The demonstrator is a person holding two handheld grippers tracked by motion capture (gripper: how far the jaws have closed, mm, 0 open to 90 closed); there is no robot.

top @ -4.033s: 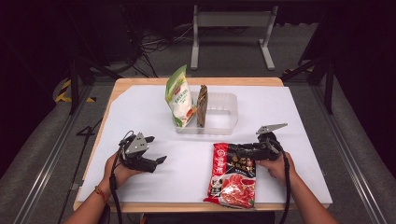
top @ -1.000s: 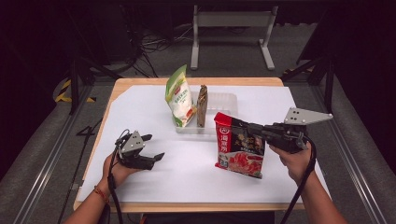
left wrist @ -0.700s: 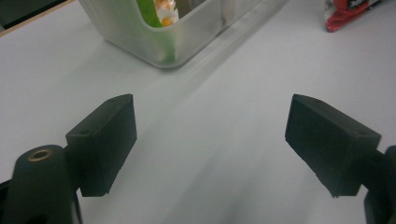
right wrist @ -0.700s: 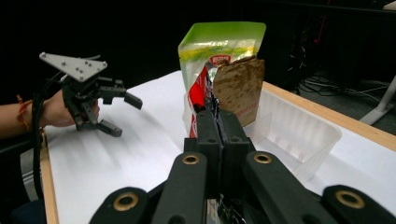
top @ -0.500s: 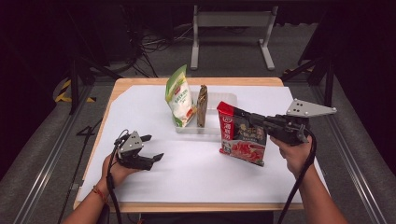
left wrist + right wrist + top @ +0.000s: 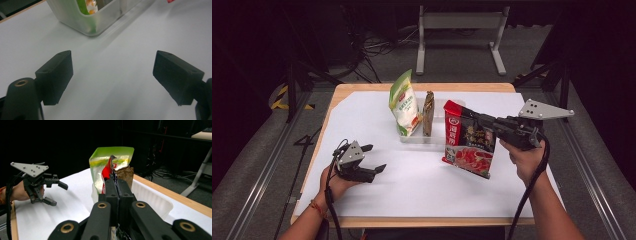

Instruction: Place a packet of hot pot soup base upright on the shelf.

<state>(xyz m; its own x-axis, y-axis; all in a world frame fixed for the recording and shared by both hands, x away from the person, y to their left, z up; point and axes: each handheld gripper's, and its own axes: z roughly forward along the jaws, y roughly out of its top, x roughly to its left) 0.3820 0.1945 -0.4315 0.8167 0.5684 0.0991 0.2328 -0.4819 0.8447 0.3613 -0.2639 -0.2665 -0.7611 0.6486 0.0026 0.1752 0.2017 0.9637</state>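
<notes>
Red packet held upright just right of the clear tub, ready for insertion.

Right gripper [image 6: 484, 122] clamped tight on red packet [image 6: 468, 145] at its upper edge; long axis near vertical, bottom edge clear of the table [image 6: 422, 185]. Clear tub [image 6: 439, 137] directly left of the packet, already holding green pouch [image 6: 404, 102] and brown packet [image 6: 428, 114] upright. Left gripper [image 6: 374, 159] parked wide open and empty, well left of and nearer than the tub. Probable next move: leftward and down, right hand nearer.

Red printed pouch [image 6: 468, 141], green-and-white pouch [image 6: 404, 101], brown packet [image 6: 428, 113], translucent white tray [image 6: 152, 200], black jaws
</notes>
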